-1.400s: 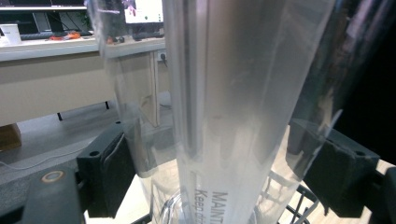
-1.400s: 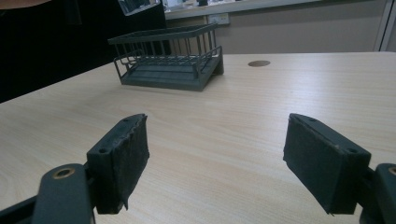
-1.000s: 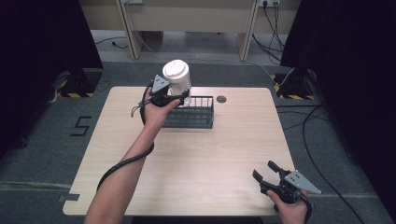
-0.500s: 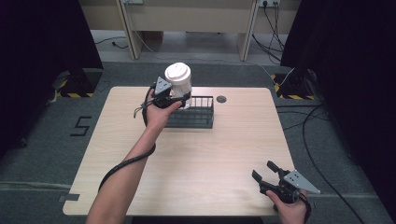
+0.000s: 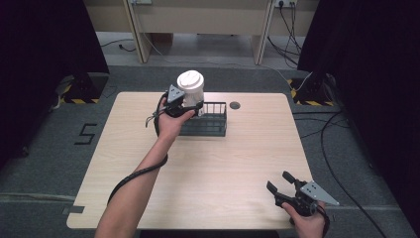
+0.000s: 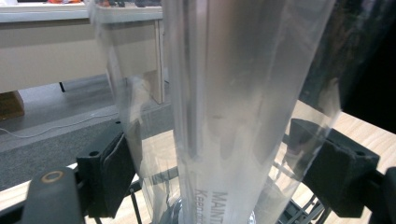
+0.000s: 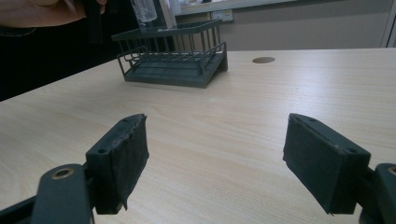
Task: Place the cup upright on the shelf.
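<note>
The left gripper [image 5: 190, 105], in the upper middle of the high view, is clenched on a clear plastic cup with a white lid [image 5: 190, 83]. In the left gripper view the cup's transparent wall [image 6: 233, 116] fills the centre of the frame, with one black pad [image 6: 109, 175] pressed against it at lower left and the other at lower right; partial printed lettering shows near the bottom edge. The cup stands upright, its base over the left end of a dark wire rack [image 5: 208, 120]; whether it touches the rack I cannot tell. The rack sits toward the far side of the light wooden table [image 5: 233, 168], near a round cable hole [image 5: 235, 105].

The right gripper [image 5: 283, 182], at the lower right of the high view, is released, its jaws spread wide above bare tabletop [image 7: 224, 140]. In the right gripper view, the rack [image 7: 175, 53] lies in the upper left, well apart from the jaws.
</note>
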`<state>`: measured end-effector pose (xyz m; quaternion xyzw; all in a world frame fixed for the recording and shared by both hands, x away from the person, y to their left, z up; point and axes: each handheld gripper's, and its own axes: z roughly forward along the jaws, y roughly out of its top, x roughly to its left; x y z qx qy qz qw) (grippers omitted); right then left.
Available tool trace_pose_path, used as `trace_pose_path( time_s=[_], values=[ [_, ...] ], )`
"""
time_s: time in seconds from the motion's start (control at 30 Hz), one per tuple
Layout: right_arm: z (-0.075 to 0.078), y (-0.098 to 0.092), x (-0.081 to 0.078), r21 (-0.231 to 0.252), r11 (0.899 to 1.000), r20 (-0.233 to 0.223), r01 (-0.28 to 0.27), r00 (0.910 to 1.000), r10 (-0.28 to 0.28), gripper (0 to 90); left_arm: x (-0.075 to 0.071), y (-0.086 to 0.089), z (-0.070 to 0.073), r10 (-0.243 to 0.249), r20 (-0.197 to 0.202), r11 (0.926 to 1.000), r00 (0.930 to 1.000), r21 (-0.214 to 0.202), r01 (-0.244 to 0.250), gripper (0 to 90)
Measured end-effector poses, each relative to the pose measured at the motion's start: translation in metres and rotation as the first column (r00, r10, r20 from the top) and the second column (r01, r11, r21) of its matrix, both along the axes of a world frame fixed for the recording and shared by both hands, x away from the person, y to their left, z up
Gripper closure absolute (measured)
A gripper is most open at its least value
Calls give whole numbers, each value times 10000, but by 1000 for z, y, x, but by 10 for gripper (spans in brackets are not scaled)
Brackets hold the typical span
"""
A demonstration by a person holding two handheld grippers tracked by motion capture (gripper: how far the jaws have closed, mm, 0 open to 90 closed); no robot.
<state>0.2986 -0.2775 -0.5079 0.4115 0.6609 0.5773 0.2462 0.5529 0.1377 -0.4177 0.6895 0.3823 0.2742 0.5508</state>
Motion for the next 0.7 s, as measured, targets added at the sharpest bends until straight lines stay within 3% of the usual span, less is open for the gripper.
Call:
trace_pose_path(
  time_s=[0.7],
  values=[
    [0, 1, 0, -32, 10000, -49, -62, 10000, 62, 225, 3, -6, -13, 145, -397, 9995, 9991, 303, -133, 175]
  ],
)
